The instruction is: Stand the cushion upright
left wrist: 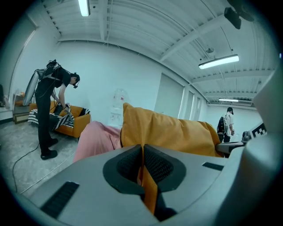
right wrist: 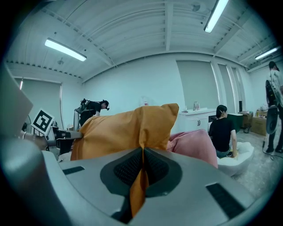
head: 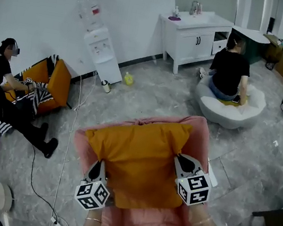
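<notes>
Head view showed my forearms stretched forward, left gripper and right gripper each pinched shut on opposite side edges of the orange cushion. It sat between them over the pink armchair.

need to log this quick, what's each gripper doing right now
left gripper: shut on the orange cushion
right gripper: shut on the orange cushion too

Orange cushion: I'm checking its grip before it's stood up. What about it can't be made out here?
- Underside of the orange cushion and the pink armchair seat below: head view, covered by the cushion itself.
- Its lower half: both gripper views, blocked by the left gripper and right gripper bodies.
- Armchair's front: head view, cut off by the bottom edge.
</notes>
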`<state>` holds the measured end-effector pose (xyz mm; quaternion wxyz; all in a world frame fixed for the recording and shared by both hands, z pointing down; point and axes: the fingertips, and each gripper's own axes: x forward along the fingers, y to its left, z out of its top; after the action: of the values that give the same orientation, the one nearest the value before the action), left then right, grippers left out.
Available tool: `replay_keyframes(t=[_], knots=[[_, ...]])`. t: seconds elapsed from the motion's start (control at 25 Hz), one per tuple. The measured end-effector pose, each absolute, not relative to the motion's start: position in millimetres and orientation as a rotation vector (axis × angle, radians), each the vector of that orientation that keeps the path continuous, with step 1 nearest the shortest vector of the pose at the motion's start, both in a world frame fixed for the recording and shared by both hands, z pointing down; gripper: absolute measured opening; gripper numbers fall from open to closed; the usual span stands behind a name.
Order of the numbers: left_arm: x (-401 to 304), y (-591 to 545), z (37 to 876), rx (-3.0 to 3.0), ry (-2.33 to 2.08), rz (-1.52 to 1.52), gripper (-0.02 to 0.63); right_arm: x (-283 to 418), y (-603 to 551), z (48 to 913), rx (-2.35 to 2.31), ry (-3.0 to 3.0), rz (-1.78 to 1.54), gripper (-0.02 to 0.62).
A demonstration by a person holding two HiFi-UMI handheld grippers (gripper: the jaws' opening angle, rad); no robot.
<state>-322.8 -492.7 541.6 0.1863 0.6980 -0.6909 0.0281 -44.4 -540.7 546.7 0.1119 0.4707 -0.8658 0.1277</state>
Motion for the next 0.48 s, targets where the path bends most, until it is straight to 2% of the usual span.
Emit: replay_keyframes(t=[0.28, 0.48], knots=[[-330, -516, 569, 1.929, -1.896, 0.104, 0.035, -50, -570, 581, 1.348, -2.488, 0.423, 0.02], [-330, -523, 591, 1.902, -1.854, 0.133, 0.077, -47, -582, 609, 1.339, -2.434, 0.475, 0.043]])
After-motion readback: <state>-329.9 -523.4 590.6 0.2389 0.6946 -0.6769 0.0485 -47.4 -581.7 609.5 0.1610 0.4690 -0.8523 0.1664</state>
